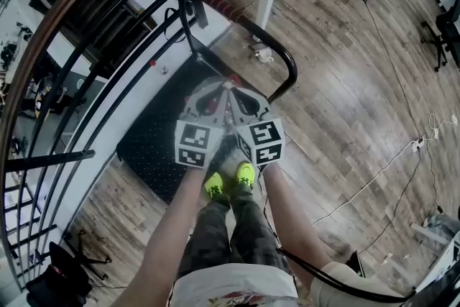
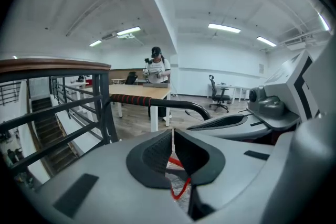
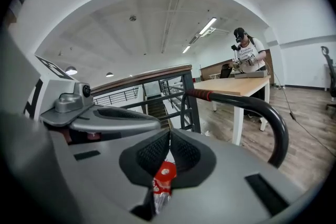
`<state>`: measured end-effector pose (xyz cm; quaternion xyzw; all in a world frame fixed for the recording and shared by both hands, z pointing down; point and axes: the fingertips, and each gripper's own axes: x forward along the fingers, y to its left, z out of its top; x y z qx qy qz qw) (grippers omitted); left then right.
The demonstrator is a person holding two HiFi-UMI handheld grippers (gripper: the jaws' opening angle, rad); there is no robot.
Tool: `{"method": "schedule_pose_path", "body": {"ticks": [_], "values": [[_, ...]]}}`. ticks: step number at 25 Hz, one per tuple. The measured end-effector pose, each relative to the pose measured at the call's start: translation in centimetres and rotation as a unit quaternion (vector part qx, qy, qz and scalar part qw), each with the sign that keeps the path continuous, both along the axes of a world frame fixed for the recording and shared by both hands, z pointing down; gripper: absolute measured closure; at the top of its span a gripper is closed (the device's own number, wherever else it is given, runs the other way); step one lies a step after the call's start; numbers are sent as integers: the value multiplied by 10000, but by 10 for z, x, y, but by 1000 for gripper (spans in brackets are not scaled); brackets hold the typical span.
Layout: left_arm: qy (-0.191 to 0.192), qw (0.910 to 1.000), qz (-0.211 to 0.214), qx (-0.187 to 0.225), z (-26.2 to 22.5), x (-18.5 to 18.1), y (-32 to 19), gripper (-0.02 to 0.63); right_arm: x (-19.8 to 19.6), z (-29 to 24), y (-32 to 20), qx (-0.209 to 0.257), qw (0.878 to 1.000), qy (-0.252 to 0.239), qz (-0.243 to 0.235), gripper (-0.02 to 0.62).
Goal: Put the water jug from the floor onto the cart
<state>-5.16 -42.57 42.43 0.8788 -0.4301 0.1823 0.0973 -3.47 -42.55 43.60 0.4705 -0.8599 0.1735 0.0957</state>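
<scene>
The left gripper [image 2: 172, 147] is closed on the thin red handle [image 2: 181, 190] of the water jug [image 3: 161, 178]. The right gripper [image 3: 169, 148] is fully closed, with the jug's red cap just below its jaws. The jug hangs under both grippers, over the black deck of the cart [image 1: 151, 147], and is mostly hidden.

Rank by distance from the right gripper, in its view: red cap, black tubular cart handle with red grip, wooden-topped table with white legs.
1. Red cap: directly beneath the jaws.
2. Black cart handle: ahead, right.
3. Wooden-topped table: beyond the handle, right.
</scene>
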Motion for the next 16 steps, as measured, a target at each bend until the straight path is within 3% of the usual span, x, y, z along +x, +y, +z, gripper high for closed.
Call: {"method": "schedule_pose_path", "body": {"ticks": [9,16], "values": [[11,9999,-42,-103,-1,2,6,583,1,-1,5,-110,9998,-126,58,572],[-104,9994,-326,-58,0,9,13,588,8,1,16,-143,9994,-284,-122,572]]}}
